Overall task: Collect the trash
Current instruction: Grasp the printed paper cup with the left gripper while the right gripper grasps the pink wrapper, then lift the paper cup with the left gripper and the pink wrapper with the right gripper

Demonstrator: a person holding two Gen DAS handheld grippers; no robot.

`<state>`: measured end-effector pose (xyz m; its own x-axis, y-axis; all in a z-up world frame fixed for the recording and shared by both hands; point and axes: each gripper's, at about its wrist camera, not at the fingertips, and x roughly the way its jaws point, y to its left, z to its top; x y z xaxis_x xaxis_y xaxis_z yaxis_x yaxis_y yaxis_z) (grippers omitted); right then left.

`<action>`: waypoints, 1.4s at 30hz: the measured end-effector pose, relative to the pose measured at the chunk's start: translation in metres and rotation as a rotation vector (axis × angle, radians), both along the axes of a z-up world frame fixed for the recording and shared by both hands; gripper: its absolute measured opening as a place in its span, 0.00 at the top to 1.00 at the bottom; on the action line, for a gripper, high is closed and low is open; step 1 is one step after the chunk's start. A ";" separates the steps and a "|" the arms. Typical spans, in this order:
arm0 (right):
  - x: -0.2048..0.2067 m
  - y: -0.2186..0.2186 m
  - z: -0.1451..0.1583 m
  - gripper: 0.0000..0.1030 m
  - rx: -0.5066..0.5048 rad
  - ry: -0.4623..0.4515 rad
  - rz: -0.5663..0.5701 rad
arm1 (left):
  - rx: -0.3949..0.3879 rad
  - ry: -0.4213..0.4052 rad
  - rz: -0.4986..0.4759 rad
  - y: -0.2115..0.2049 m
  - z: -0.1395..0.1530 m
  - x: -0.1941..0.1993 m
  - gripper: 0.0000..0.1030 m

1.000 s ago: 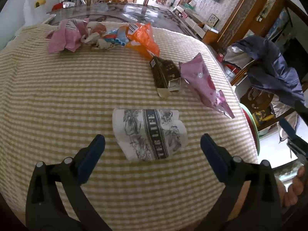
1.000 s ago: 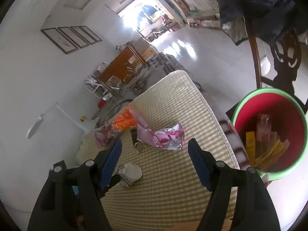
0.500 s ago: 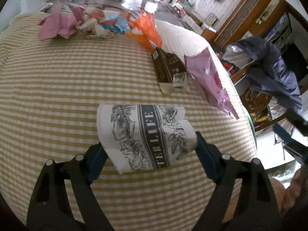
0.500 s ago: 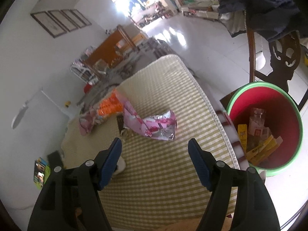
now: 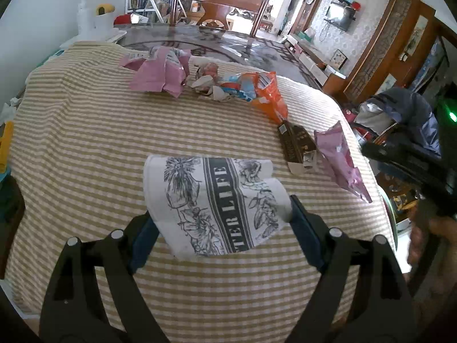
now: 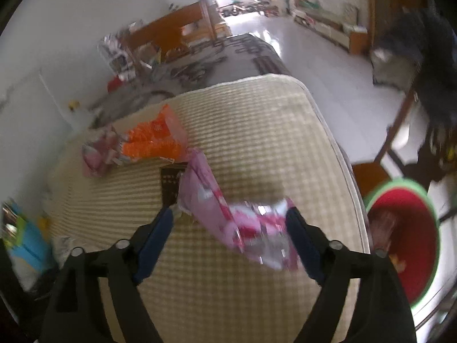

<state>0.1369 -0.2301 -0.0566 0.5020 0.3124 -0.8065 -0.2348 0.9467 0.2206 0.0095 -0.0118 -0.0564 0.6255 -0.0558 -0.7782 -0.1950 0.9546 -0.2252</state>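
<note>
My left gripper stands open around a crumpled white paper cup with black flower print, lying on the striped tablecloth. Whether the pads touch the cup I cannot tell. My right gripper is open, low over the table, with a pink foil wrapper between its fingers. A dark brown carton lies beside that wrapper. Behind it are an orange bag and pink torn paper. The red bin with green rim stands on the floor at the right table edge.
A chair draped with a dark jacket stands right of the table. A glass-topped table and wooden chair are behind the cloth. Blue and yellow items sit off the left edge.
My left gripper moved forward until the paper cup sat between its fingers. My right gripper swung down and toward the table, bringing the pink wrapper between its fingers.
</note>
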 end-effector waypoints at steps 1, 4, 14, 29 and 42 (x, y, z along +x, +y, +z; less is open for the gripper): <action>0.004 0.006 -0.005 0.18 -0.025 -0.002 0.015 | 0.000 -0.001 -0.002 0.001 0.001 0.000 0.21; 0.014 0.014 -0.023 0.18 -0.085 0.042 0.038 | 0.007 -0.004 -0.005 0.003 0.002 -0.001 0.21; 0.017 0.009 -0.041 0.39 -0.046 0.129 0.053 | -0.003 0.005 -0.004 0.003 0.000 -0.001 0.21; -0.005 0.024 -0.027 0.76 0.007 0.095 0.138 | -0.036 0.053 0.003 0.007 -0.015 0.006 0.21; -0.010 0.015 -0.012 0.78 0.060 0.030 0.110 | -0.050 0.081 0.013 0.009 -0.025 0.010 0.21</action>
